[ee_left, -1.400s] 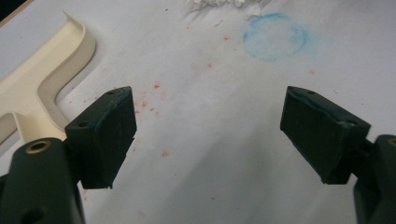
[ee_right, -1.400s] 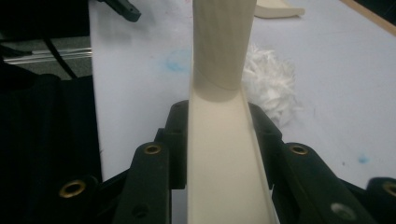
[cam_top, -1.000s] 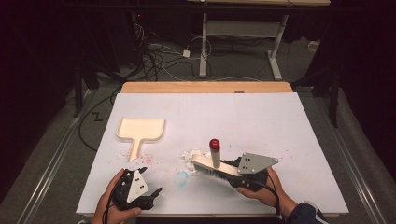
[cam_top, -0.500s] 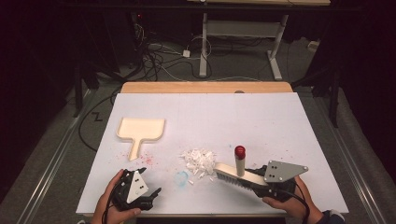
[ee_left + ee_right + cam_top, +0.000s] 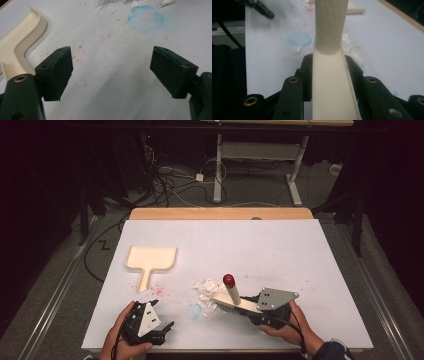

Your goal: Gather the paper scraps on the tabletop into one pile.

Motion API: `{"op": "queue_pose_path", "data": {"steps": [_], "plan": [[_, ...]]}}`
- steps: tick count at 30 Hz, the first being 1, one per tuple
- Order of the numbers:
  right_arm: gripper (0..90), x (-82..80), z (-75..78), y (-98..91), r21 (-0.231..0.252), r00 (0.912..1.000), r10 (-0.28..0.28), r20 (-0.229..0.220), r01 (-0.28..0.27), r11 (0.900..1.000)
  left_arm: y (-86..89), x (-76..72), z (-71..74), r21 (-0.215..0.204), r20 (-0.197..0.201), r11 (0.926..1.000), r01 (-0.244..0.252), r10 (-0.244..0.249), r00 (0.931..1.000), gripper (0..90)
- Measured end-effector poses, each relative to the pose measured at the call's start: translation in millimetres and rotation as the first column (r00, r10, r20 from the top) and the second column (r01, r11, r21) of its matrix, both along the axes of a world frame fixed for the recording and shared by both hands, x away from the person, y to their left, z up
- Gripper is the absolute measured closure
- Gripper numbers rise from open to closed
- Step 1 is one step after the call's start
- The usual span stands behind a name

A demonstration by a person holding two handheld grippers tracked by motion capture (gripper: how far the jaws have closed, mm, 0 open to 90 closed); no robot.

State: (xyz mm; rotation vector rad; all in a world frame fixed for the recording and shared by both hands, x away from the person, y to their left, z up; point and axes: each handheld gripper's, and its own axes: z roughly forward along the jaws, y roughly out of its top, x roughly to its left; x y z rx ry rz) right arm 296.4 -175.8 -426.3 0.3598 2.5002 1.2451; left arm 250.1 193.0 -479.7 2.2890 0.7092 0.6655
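- High view: on a white table (image 5: 280, 245), the right gripper (image 5: 250, 306) clamps a cream hand brush (image 5: 231, 300) with a red-knobbed handle, at 3 o'clock of a pile of white paper scraps (image 5: 206, 287). A cream dustpan (image 5: 150, 260) lies at 10 o'clock of the pile. The sweeping step seems underway; next, push the scraps toward the pan.
- Left gripper view: the left gripper (image 5: 111, 72) has its jaws wide apart with nothing between them, matte black pads over speckled paper; the smooth dustpan lies at 10 o'clock.
- Right gripper view: the jaws squeeze the brush's flat block; its round wooden handle rises at 12 o'clock.

Lab: cables (image 5: 165, 180), bare test table (image 5: 260, 245)
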Motion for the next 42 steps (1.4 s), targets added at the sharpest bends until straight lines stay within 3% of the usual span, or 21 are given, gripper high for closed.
{"op": "queue_pose_path", "data": {"steps": [7,11,16,19,22,28,31,37,42], "plan": [[68.0,-4.5,12.9,-2.9,0.068,0.9998,0.015,0.012,-0.015,0.9976,2.2,-1.6,0.2,0.0,0.001,1.0,-0.007,0.007,1.0,17.5],[68.0,-8.5,16.6,-0.1,0.128,0.9985,0.05,-0.021,-0.047,0.9906,3.2,-1.3,0.6,-0.003,0.006,0.9999,-0.012,0.012,0.9999,17.9],[68.0,-9.0,1.1,18.5,0.123,0.988,0.126,-0.09,-0.114,0.9858,8.8,1.5,1.6,-0.033,0.009,0.9985,-0.043,0.043,0.999,18.4],[68.0,-8.1,-8.1,29.8,0.088,0.9835,0.153,-0.096,-0.145,0.9856,9.7,1.7,1.5,-0.037,0.009,0.9985,-0.041,0.041,0.9991,18.5],[68.0,-2.0,-11.9,34.0,0.059,0.9865,0.15,-0.066,-0.146,0.9875,7.5,1.1,0.6,-0.019,0.005,0.9995,-0.025,0.025,0.9997,18.6],[68.0,22.5,-13.5,28.0,0.082,0.9946,0.083,-0.062,-0.077,0.9936,6.1,1.0,0.0,-0.016,0.001,0.9998,-0.014,0.014,0.9999,18.6],[67.9,24.8,-9.7,24.6,0.1,0.996,0.075,-0.047,-0.07,0.9925,6.1,1.0,0.0,-0.023,0.002,0.9996,-0.015,0.015,0.9999,18.6],[68.0,16.2,5.2,7.9,0.132,0.9969,0.073,-0.029,-0.068,0.9889,6.4,-0.3,0.2,-0.008,0.004,0.9999,-0.013,0.013,0.9999,18.5],[67.9,-1.2,18.7,-14.1,0.134,0.9976,0.065,-0.025,-0.061,0.9891,7.5,-1.2,1.0,-0.014,0.007,0.9997,-0.02,0.02,0.9998,18.5]]}}
